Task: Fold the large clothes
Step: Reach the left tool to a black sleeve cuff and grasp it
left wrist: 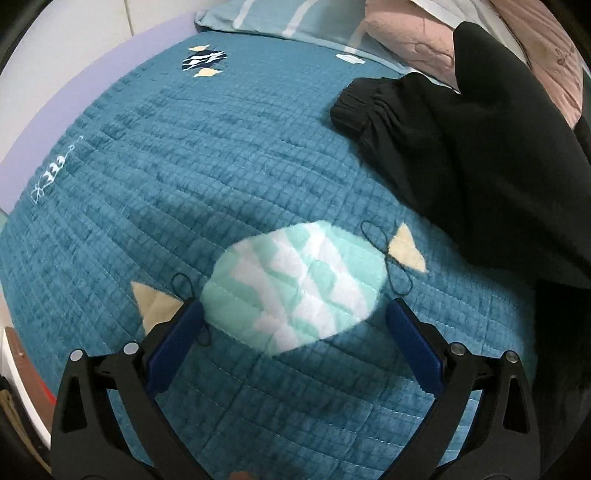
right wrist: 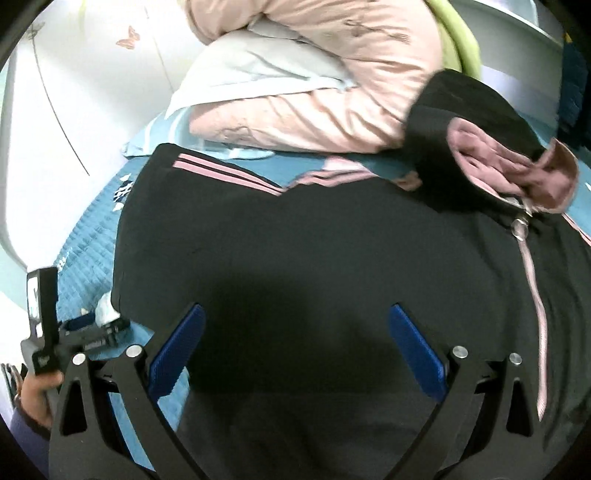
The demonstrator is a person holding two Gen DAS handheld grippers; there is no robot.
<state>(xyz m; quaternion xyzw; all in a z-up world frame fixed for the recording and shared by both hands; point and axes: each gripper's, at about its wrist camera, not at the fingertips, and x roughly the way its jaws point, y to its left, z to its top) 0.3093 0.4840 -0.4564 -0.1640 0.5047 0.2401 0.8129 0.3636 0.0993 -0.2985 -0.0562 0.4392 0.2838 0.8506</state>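
A black jacket [right wrist: 332,258] with pink stripes lies spread on the teal quilt; its pink-lined hood [right wrist: 517,177] and zip pull [right wrist: 521,225] are at the upper right. My right gripper [right wrist: 297,314] hovers open just over the jacket's body, with only cloth below its blue pads [right wrist: 177,350]. In the left wrist view, a black sleeve with a ribbed cuff [left wrist: 354,110] reaches in from the right. My left gripper [left wrist: 295,306] is open above a pale fish patch [left wrist: 291,280] on the quilt, left of the sleeve, holding nothing.
A pink duvet [right wrist: 314,92] and a pale pillow [right wrist: 251,70] are heaped at the head of the bed. A striped pillow [left wrist: 277,18] lies beyond the quilt [left wrist: 184,166]. A hand [right wrist: 35,395] grips the left tool's handle [right wrist: 42,332] at the bed's left edge.
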